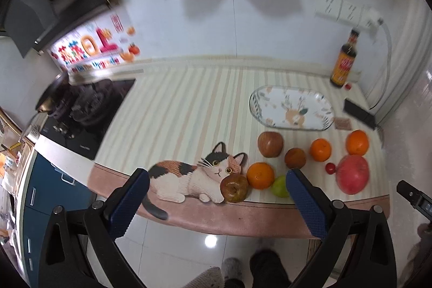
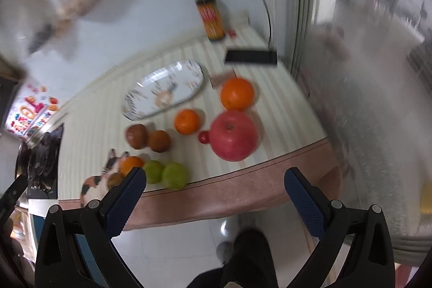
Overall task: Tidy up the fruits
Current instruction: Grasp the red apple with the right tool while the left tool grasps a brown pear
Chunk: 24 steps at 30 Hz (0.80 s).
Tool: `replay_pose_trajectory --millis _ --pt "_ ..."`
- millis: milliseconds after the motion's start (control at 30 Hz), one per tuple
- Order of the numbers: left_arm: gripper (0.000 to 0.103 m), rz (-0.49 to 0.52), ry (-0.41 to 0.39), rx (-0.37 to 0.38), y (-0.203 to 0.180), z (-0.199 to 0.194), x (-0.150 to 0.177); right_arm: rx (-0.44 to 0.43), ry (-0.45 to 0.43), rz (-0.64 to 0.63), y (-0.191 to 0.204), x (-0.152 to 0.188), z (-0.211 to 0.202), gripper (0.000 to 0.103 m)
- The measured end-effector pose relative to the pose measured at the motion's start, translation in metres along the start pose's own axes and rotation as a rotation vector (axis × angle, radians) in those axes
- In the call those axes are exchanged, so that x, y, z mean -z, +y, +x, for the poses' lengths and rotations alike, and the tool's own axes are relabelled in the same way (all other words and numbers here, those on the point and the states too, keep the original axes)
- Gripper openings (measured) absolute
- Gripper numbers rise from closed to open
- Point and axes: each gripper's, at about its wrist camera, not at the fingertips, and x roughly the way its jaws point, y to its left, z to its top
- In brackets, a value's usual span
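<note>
fruits point(image 1: 260, 175) lie loose at lower right, plate point(image 1: 291, 108) bare above them. both our left gripper point(image 1: 217, 203) and right gripper point(image 2: 215, 200) are wide apart, empty; we should approach one fruit slowly, centred.

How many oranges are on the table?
3. One orange sits far right near the plate, a smaller one just left of it, one by the cat picture. None looks hidden.
</note>
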Motion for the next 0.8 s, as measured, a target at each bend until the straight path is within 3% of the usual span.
replay_pose_trajectory --millis 167,300,467,600,767,800 --pt "0.103 0.035 0.153 -0.031 -0.025 0.081 -0.027 -0.011 0.175 0.037 -0.024 -0.043 0.111 0.103" --pt "0.103 0.047 0.313 -0.004 -0.046 0.148 -0.046 -0.007 0.293 0.017 -0.029 -0.059 0.170 0.103" --pt "0.102 0.069 0.486 0.054 -0.069 0.222 -0.058 -0.013 0.400 0.004 -0.027 -0.066 0.207 0.103" --pt "0.095 0.092 0.604 0.095 -0.085 0.268 -0.059 0.010 0.455 -0.014 -0.025 -0.068 0.228 0.103" --pt "0.094 0.118 0.655 0.130 -0.102 0.293 -0.057 0.040 0.514 -0.020 -0.025 -0.071 0.246 0.103" --pt "0.090 0.126 0.659 0.132 -0.105 0.296 -0.056 0.050 0.529 -0.024 -0.025 -0.070 0.251 0.103"
